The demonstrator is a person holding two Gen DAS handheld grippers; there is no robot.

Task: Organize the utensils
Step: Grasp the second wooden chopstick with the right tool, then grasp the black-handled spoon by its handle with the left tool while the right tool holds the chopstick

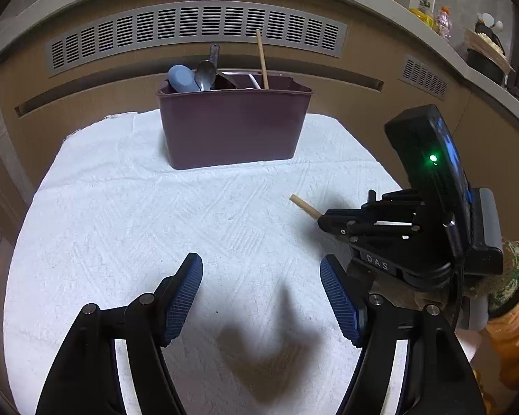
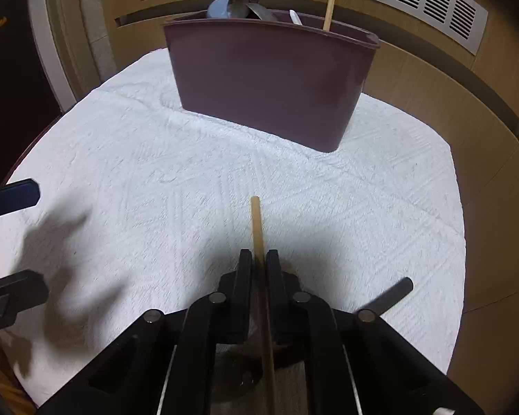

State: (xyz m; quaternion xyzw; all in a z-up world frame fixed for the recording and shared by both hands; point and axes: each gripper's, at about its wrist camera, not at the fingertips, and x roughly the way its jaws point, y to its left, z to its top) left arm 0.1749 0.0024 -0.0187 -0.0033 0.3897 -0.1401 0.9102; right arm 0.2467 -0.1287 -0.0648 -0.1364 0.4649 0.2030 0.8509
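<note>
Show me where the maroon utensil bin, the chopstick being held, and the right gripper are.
maroon utensil bin (image 1: 233, 128): left wrist view, its front wall.
held chopstick (image 2: 256, 221): right wrist view, the bare shaft ahead of the fingers.
right gripper (image 2: 258, 259): right wrist view, midway between fingertips, shut on the chopstick.

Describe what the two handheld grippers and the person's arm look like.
Both grippers are black linkage frames with silver pivot pins. The left gripper has blue ribbed fingertip pads. The right gripper bears "DAS" lettering and a black box with a green light. The person wears a camouflage glove and orange sleeve.
</note>
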